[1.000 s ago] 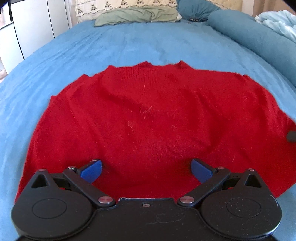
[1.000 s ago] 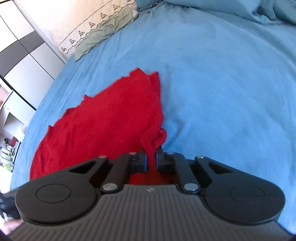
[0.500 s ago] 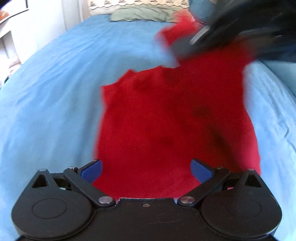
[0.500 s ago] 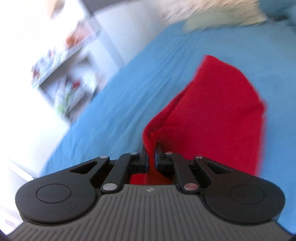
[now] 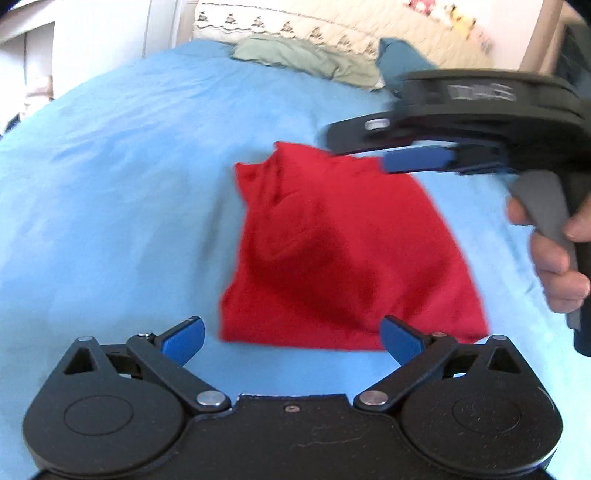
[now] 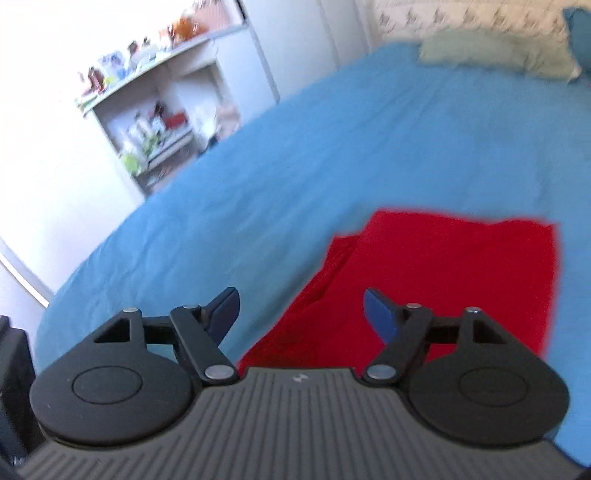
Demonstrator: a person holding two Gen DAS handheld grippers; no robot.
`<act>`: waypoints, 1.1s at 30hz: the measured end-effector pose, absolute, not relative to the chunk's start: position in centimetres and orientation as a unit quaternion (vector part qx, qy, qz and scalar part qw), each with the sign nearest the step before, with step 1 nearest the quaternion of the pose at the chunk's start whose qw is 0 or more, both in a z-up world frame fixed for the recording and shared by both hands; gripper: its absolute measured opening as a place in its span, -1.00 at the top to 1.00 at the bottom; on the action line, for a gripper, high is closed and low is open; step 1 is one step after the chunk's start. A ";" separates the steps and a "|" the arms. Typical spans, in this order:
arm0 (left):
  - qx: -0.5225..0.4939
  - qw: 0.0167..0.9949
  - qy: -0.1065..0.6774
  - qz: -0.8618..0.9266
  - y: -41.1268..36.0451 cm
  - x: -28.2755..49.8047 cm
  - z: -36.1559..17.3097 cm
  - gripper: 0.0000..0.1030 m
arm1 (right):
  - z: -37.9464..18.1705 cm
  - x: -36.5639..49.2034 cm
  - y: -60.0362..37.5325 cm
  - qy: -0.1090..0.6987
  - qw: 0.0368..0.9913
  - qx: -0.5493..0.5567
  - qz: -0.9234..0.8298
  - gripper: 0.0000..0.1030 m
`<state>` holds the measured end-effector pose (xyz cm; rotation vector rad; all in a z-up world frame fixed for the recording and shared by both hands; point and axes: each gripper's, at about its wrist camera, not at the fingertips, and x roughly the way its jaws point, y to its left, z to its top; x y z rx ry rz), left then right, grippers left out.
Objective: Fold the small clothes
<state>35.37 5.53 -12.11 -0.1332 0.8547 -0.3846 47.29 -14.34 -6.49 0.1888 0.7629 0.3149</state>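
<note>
A red knit garment (image 5: pixel 343 254) lies folded over on itself on the blue bed sheet (image 5: pixel 110 221). It also shows in the right wrist view (image 6: pixel 436 280). My left gripper (image 5: pixel 291 338) is open and empty, just short of the garment's near edge. My right gripper (image 6: pixel 301 310) is open and empty, hovering over the garment's left part. In the left wrist view the right gripper (image 5: pixel 417 162) hangs above the garment's far right corner, held by a hand (image 5: pixel 554 258).
A pale green pillow (image 5: pixel 306 59) and a patterned cushion (image 5: pixel 295 26) lie at the head of the bed. A teal bolster (image 5: pixel 402 62) lies beside them. A white shelf unit (image 6: pixel 155 122) with small items stands past the bed's left side.
My right gripper carried the garment's right side over to the left, then opened and let it go. The garment went from spread flat to folded. My left gripper drew back off the hem.
</note>
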 end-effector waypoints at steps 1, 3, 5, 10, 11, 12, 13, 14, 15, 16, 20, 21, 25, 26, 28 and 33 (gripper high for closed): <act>-0.073 0.889 0.412 -0.187 5.5 35.6 -12.2 -0.89 | -5.8 46.4 -15.3 0.363 0.917 0.087 0.139 -0.79; -0.092 0.886 0.413 -0.189 5.6 36.1 -12.3 -0.74 | -5.1 44.4 -17.0 0.350 0.927 0.069 0.113 -0.87; -0.116 0.882 0.415 -0.189 5.6 36.5 -12.4 -0.69 | -5.4 42.1 -18.4 0.347 0.932 0.048 0.089 -0.90; -0.160 0.880 0.406 -0.186 5.2 37.7 -12.1 -0.44 | -9.1 35.7 -20.6 0.363 0.929 0.035 0.053 -0.90; -0.160 0.881 0.405 -0.183 5.0 37.9 -11.9 -0.34 | -10.0 34.6 -20.7 0.367 0.928 0.038 0.048 -0.90; -0.159 0.883 0.404 -0.178 5.0 38.0 -11.7 -0.30 | -11.0 33.6 -20.7 0.369 0.927 0.043 0.042 -0.90; -0.159 0.884 0.405 -0.173 4.9 38.2 -11.6 -0.22 | -12.1 32.8 -20.5 0.371 0.927 0.047 0.041 -0.90; -0.159 0.883 0.409 -0.167 4.7 38.5 -11.7 -0.12 | -12.8 32.2 -20.4 0.373 0.926 0.049 0.038 -0.90; -0.161 0.882 0.413 -0.160 4.7 38.7 -11.8 -0.06 | -13.7 31.9 -20.1 0.375 0.925 0.046 0.032 -0.90; -0.163 0.881 0.418 -0.153 4.8 38.8 -12.0 0.11 | -14.5 31.5 -19.9 0.377 0.925 0.042 0.026 -0.90; -0.161 0.877 0.433 -0.130 4.9 39.6 -12.5 0.80 | -16.3 31.9 -18.4 0.364 0.931 0.038 -0.006 -0.85; -0.161 0.879 0.430 -0.127 5.1 39.5 -12.3 0.80 | -16.5 32.1 -18.3 0.356 0.934 0.035 -0.021 -0.82; -0.154 0.898 0.393 -0.124 5.2 38.5 -10.6 0.83 | -16.8 32.9 -17.8 0.327 0.942 0.014 -0.074 -0.68; -0.151 0.903 0.383 -0.127 5.2 38.2 -9.9 0.84 | -16.6 32.9 -18.0 0.322 0.944 0.022 -0.076 -0.66; -0.143 0.911 0.366 -0.130 5.3 37.6 -9.1 0.84 | -16.7 33.1 -18.1 0.325 0.941 0.012 -0.089 -0.35; -0.173 0.914 0.353 -0.104 6.8 35.3 -10.3 0.89 | -15.8 32.3 -17.4 0.321 0.944 -0.027 -0.073 0.17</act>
